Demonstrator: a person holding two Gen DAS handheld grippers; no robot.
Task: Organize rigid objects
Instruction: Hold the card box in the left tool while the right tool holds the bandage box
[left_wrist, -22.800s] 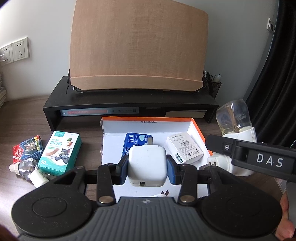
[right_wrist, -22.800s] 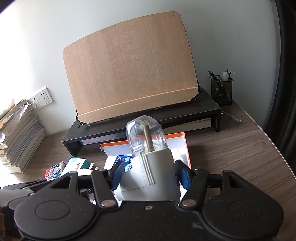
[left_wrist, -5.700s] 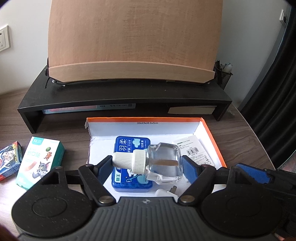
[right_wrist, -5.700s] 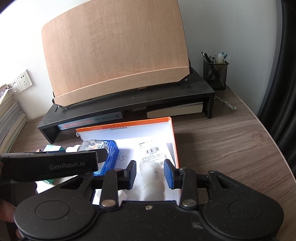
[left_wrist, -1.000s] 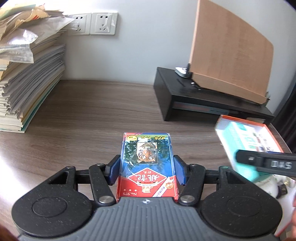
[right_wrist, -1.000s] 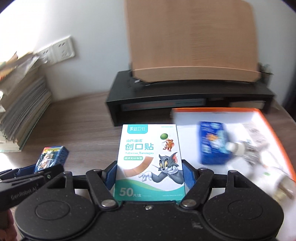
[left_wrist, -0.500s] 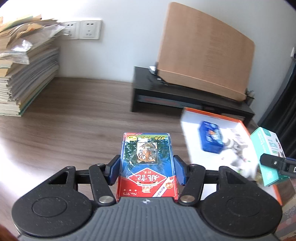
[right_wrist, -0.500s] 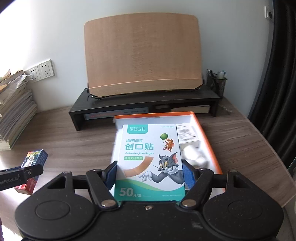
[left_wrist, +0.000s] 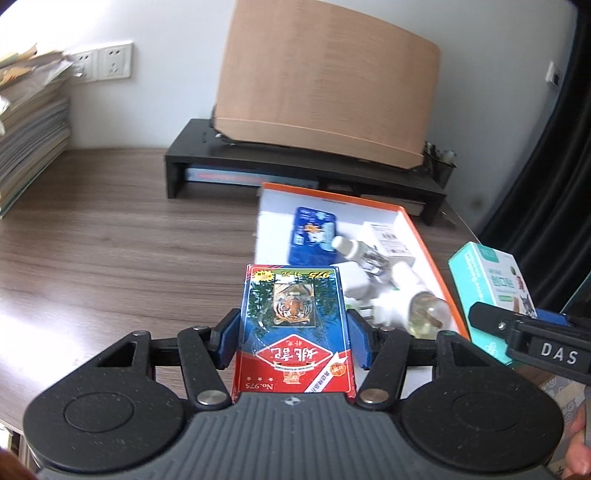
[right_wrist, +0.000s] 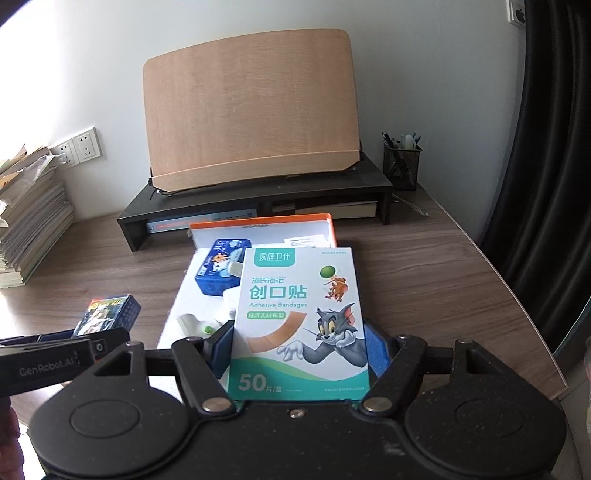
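Note:
My left gripper (left_wrist: 293, 341) is shut on a red and blue playing-card box (left_wrist: 293, 325) with a tiger picture, held above the desk at the near left corner of the orange-rimmed white tray (left_wrist: 417, 229). My right gripper (right_wrist: 299, 349) is shut on a white and teal adhesive bandage box (right_wrist: 301, 317), held over the tray's (right_wrist: 258, 223) near end. The bandage box also shows at the right of the left wrist view (left_wrist: 491, 284), the card box at the left of the right wrist view (right_wrist: 109, 314). The tray holds a blue box (left_wrist: 312, 236), a clear bottle (left_wrist: 364, 253), a white charger (left_wrist: 354, 284), a plug-in bulb device (left_wrist: 417, 306) and a small white box (left_wrist: 388, 238).
A black monitor riser (right_wrist: 258, 201) with a wooden board (right_wrist: 251, 107) stands behind the tray. A stack of books and papers (right_wrist: 29, 214) is at the far left. A mesh pen cup (right_wrist: 400, 164) stands at the back right. The desk's right edge (right_wrist: 524, 314) borders a dark curtain.
Both grippers have swung toward the tray with their boxes still held. The tray now lies closer ahead of the left gripper and right under the right gripper.

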